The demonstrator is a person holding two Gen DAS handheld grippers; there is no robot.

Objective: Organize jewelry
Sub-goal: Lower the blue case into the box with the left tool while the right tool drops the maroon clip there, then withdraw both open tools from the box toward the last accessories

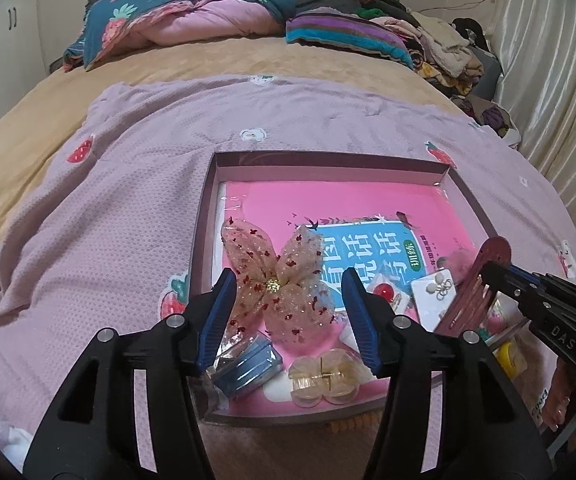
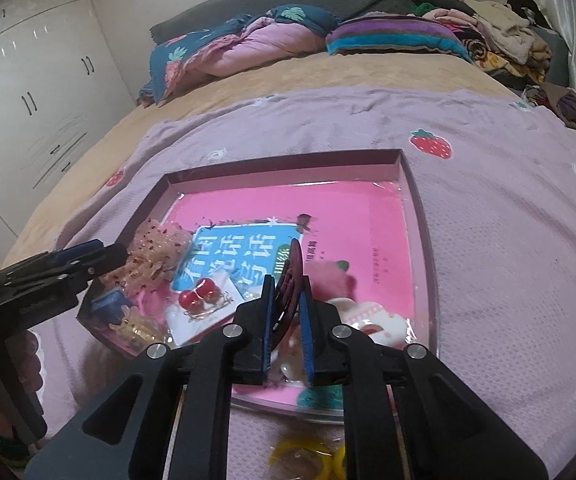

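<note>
From the left wrist we look down on a shallow box [image 1: 212, 200] lying on a lilac strawberry-print blanket [image 1: 88, 208], its raised walls framing a pink book cover [image 1: 327, 204] that lines the floor. Our left gripper [image 1: 289, 280] hangs over the near left part of the box with its blue-padded fingers [image 1: 218, 316] spread apart, the sheer beige bow [image 1: 276, 276] lying between them and not pinched. Close to the near wall sit a blue packet [image 1: 248, 364] and a clear amber claw clip [image 1: 323, 374]; to the right are red cherry earrings [image 1: 383, 292] on a card and a white earring card [image 1: 433, 286]. The far half of the box floor is bare, and the blanket to the left is open. At the right edge our right gripper [image 1: 491, 272] reaches in, holding a dark red hair clip [image 1: 483, 280] tilted over the box's right corner. From the right wrist, the right gripper [image 2: 286, 292] has its fingers nearly together, and we cannot tell whether the pads still press the dark red hair clip [image 2: 291, 268] standing upright between them. A pink plush piece [image 2: 329, 280] and a white clip [image 2: 379, 318] lie just beyond it, near the right wall [image 2: 419, 232]. The left gripper [image 2: 100, 254] comes in from the left, over the bow [image 2: 156, 252]. Yellow rings [image 2: 307, 456] lie on the blanket outside the near wall
</note>
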